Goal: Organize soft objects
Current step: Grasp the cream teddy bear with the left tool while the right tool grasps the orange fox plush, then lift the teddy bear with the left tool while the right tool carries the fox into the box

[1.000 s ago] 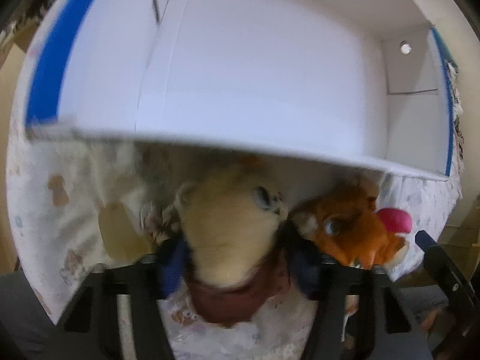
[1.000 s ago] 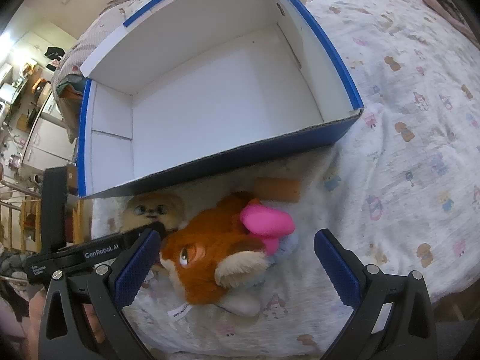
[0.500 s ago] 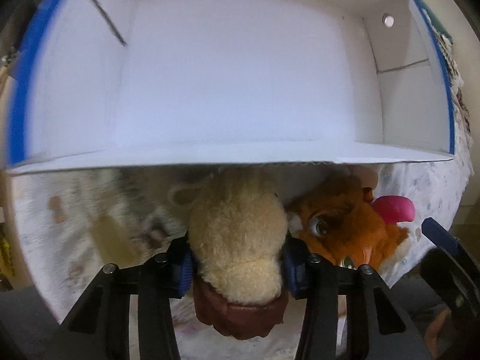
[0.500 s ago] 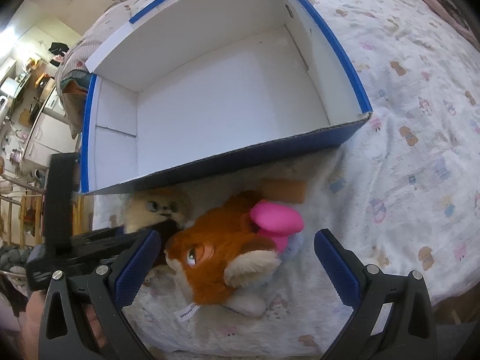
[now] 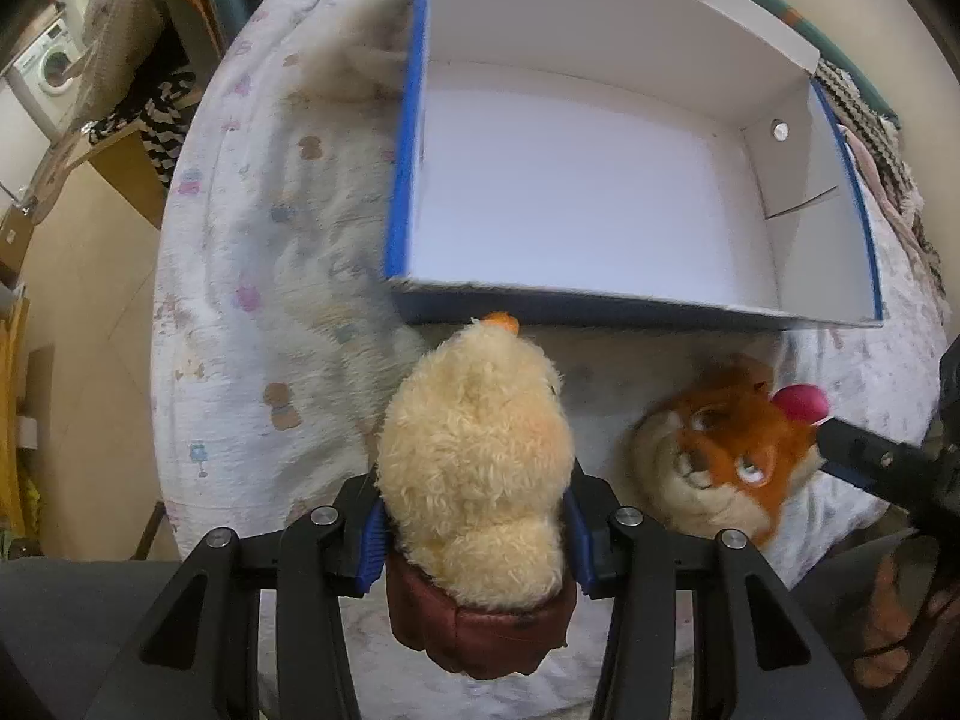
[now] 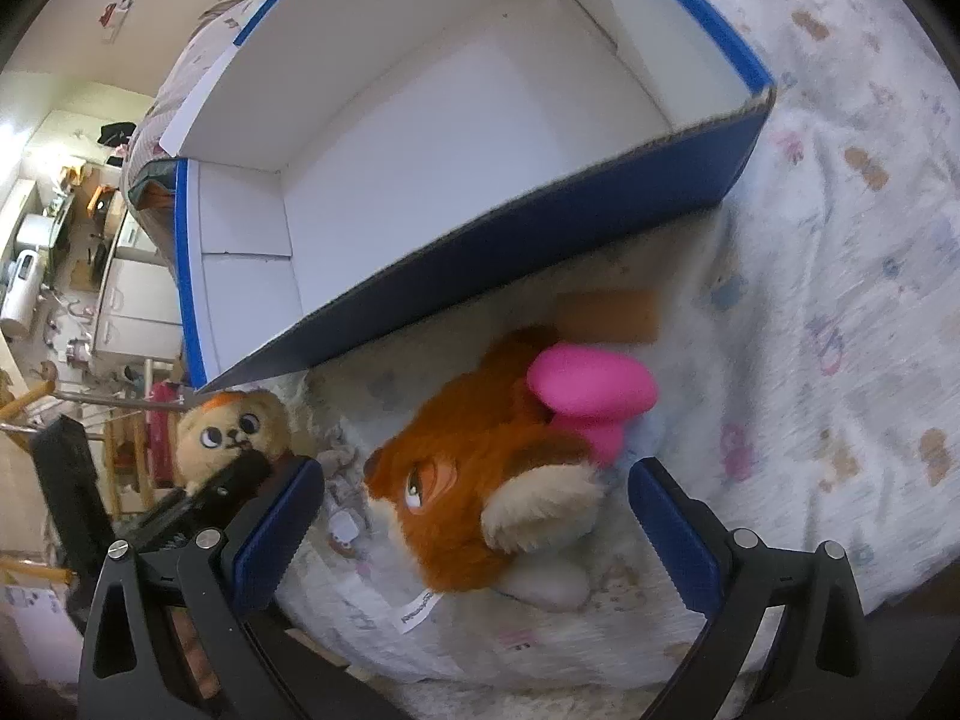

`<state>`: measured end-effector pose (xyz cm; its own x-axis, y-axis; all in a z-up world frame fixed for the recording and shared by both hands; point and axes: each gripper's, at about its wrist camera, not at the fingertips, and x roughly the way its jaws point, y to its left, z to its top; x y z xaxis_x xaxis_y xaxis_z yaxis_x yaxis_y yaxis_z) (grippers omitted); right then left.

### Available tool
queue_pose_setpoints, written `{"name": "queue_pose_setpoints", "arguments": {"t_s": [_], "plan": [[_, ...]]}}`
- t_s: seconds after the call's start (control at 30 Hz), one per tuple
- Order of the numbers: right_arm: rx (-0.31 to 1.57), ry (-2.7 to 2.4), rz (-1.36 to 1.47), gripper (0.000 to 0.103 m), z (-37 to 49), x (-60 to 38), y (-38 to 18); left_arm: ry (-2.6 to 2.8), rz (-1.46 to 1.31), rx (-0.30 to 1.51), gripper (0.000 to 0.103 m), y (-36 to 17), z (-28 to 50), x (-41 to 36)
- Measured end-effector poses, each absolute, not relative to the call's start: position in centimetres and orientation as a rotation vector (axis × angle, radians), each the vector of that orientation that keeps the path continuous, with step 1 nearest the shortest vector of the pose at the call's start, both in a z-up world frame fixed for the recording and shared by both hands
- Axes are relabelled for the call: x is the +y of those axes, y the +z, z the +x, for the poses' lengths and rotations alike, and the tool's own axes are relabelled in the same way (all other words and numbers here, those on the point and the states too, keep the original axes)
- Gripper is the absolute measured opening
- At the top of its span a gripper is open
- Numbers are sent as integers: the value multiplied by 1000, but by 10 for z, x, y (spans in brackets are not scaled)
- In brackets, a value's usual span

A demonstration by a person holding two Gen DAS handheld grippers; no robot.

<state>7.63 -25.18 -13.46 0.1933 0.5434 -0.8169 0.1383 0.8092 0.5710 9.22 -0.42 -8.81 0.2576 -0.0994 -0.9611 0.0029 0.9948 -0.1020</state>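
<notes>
The left gripper (image 5: 474, 540) is clamped on the cream plush toy (image 5: 477, 468), held above the bed (image 5: 240, 276) just short of the near wall of the blue-and-white box (image 5: 600, 180). The right gripper (image 6: 474, 522) is spread wide around the orange fox plush (image 6: 480, 480), which lies on the bedspread just beside the box's near wall, its pink bow (image 6: 591, 390) toward the box.
</notes>
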Motion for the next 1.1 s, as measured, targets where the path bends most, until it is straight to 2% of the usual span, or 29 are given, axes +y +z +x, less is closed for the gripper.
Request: {"name": "queue_pose_setpoints", "arguments": {"t_s": [0.07,0.1,0.13,0.2,0.47,0.73,0.77,0.8,1.1], "plan": [[1382,316,620,103,75,-250,-140,-68,-85,1301,43,-88,75,11],[1391,322,623,96,75,-249,-142,-65,-91,1299,43,-93,74,13],[1405,338,624,84,76,-246,-144,-58,-92,1300,43,-101,69,12],[1402,363,639,77,78,-240,-142,-30,-113,1303,43,-107,67,15],[1358,452,570,76,85,-198,-124,-58,-80,1234,43,-93,63,7],[1472,393,521,76,92,-166,-166,-52,-123,1247,44,-93,64,14],[1467,383,509,75,94,-163,-167,-58,-130,1247,44,-93,64,14],[1457,371,494,65,97,-160,-167,-64,-134,1246,44,-92,64,13],[1340,445,476,61,85,-153,-134,-36,-131,1252,44,-95,63,19]]}}
